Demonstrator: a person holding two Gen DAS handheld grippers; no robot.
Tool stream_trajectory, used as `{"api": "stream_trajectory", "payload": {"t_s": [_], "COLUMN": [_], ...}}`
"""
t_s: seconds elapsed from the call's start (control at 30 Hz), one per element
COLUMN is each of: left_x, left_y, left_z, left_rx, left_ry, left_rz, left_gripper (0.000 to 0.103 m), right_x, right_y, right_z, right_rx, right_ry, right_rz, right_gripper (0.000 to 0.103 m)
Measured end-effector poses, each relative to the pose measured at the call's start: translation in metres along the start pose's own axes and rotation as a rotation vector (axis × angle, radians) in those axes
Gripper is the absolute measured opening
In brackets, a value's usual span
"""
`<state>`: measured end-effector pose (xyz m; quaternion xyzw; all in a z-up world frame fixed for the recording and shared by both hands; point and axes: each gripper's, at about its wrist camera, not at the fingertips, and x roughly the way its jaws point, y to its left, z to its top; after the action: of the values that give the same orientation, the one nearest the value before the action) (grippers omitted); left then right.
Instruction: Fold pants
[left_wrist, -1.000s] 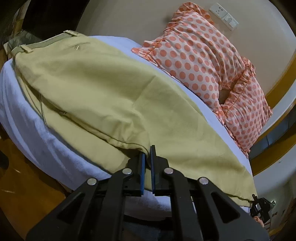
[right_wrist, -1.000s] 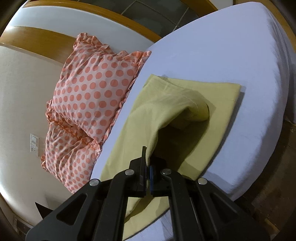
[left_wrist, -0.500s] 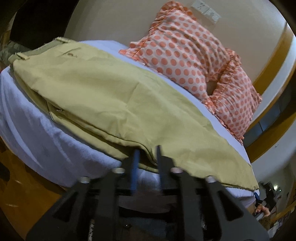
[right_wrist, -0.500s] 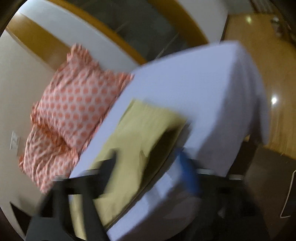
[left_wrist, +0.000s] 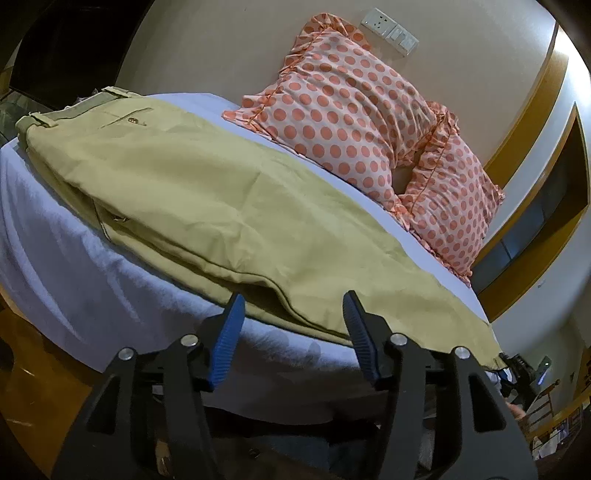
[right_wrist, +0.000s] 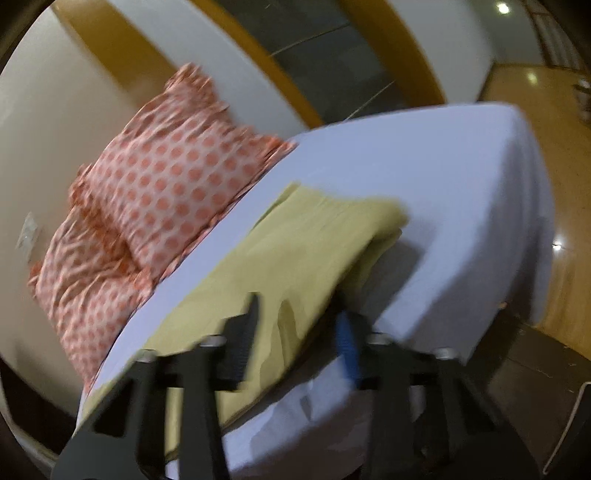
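Khaki pants (left_wrist: 207, 199) lie folded lengthwise on the white bed (left_wrist: 74, 280), waistband at the far left, leg hems toward the right. My left gripper (left_wrist: 291, 317) is open and empty, just off the near long edge of the pants. In the right wrist view, which is blurred, the pants (right_wrist: 295, 258) lie flat with the hems at the far end. My right gripper (right_wrist: 299, 321) is open and empty at the near edge of the pants.
Two orange polka-dot pillows (left_wrist: 354, 110) lean against the beige wall behind the pants; they also show in the right wrist view (right_wrist: 155, 199). The bed's edge drops to a wooden floor (right_wrist: 576, 236). A wall socket (left_wrist: 389, 27) is above the pillows.
Both grippers have opened and let go of the pants. The lifted leg now lies flat on the other. Both grippers have pulled back toward the bed's edge.
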<state>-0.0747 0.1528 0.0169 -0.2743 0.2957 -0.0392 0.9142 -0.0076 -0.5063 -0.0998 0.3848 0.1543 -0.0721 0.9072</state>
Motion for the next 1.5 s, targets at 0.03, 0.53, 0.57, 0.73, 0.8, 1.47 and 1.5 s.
{"api": "stream_trajectory", "payload": {"t_s": [0.03,0.53,0.57,0.73,0.8,1.47,1.5], "left_x": [0.0,-0.015,-0.016,-0.019,-0.021,-0.006,-0.006], "left_y": [0.0,0.01,0.011,0.021,0.026,0.031,0.031], "left_z": [0.0,0.001,0.001,0.003,0.004,0.022,0.022], "left_rx": [0.001,-0.008,-0.011,-0.015,-0.012,-0.064,-0.066], "left_ry": [-0.002,-0.058,-0.059,-0.059,-0.063,-0.062,-0.059], "left_rz": [-0.006,0.065,0.073,0.123,0.145,0.176,0.181], "left_gripper": [0.056,0.072,0.072,0.074,0.077,0.086,0.086], "right_x": [0.004,0.029,0.035,0.053,0.046,0.06,0.059], "right_y": [-0.003,0.243,0.268,0.331,0.329,0.291,0.29], "right_z": [-0.001,-0.063,-0.09,-0.206,-0.217,-0.177,-0.178], "right_rx": [0.012,-0.398,-0.468,-0.845,-0.887,-0.693,-0.692], "right_ry": [0.006,0.16,0.234,0.57,0.549,0.547,0.547], "right_rz": [0.026,0.643,0.677,0.604,0.593,0.543,0.543], "right_gripper": [0.013,0.006,0.006,0.035,0.072,0.087,0.087]}}
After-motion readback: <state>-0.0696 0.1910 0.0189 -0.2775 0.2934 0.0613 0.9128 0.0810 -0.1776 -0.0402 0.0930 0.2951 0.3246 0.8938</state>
